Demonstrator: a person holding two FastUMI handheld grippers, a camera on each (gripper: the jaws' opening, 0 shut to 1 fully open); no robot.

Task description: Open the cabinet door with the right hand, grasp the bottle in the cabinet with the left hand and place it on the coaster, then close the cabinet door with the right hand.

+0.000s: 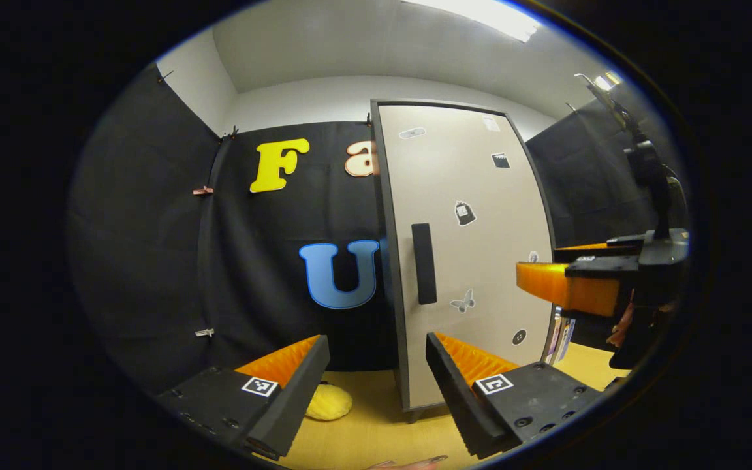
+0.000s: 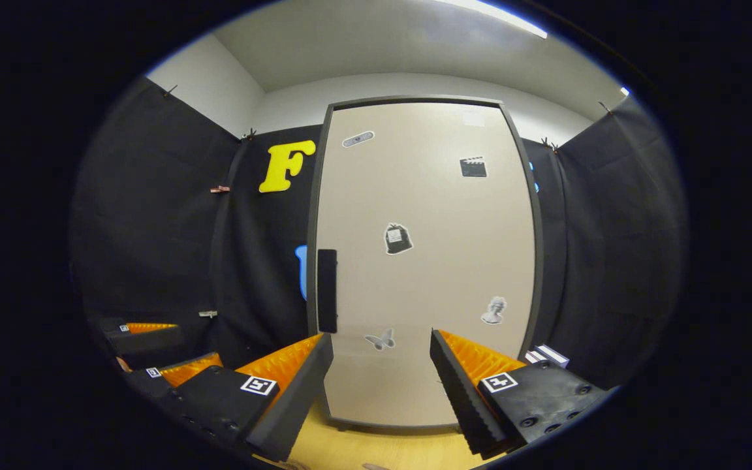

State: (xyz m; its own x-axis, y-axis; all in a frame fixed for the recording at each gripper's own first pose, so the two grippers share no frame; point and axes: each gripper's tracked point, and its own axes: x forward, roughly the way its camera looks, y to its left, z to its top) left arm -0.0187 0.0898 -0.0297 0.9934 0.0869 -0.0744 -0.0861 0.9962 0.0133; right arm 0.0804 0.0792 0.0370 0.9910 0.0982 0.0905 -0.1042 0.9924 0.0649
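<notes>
Facing both spread, empty claws: beige stickered cabinet door, closed, black handle.

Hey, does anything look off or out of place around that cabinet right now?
Nothing stands out. The cabinet door is shut and sits straight, with its dark handle intact. Both the left gripper and right gripper are open, holding nothing.

Ahead of us and low to the left, a soft yellow lump lies on the wooden tabletop. Small clips pin the black cloth up on our left. To the right, some books stand on the table, and white boxes sit there too.
</notes>
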